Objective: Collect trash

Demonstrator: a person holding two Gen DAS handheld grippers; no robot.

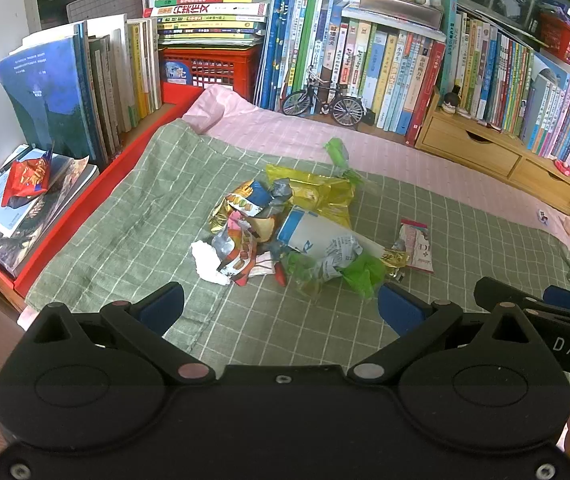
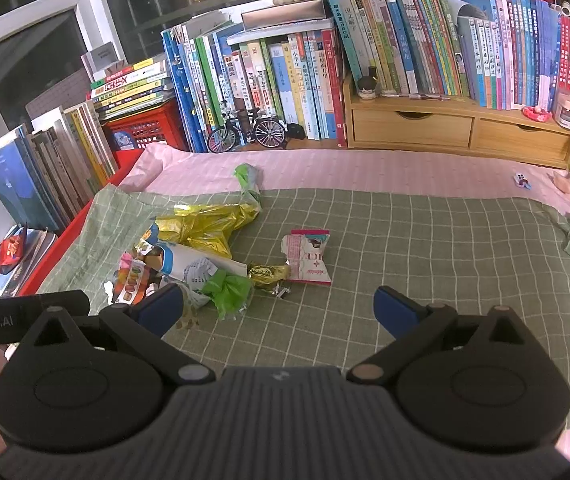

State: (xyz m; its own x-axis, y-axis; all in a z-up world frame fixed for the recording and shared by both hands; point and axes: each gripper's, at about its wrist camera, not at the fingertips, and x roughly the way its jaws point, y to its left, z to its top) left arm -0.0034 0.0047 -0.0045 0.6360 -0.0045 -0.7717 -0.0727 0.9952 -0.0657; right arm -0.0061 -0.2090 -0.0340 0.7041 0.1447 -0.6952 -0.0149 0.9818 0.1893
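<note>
I am holding the left gripper (image 1: 281, 306) and right gripper (image 2: 279, 306) spread wide, both empty, hovering before the wrapper pile (image 1: 281, 232) on the green checked cloth (image 1: 133, 216).

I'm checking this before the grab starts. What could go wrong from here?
Both the left gripper and right gripper are open and empty. The wrapper pile is loose and tangled, so a pinch may catch the green checked cloth. The red snack bag on the books could be missed.
</note>
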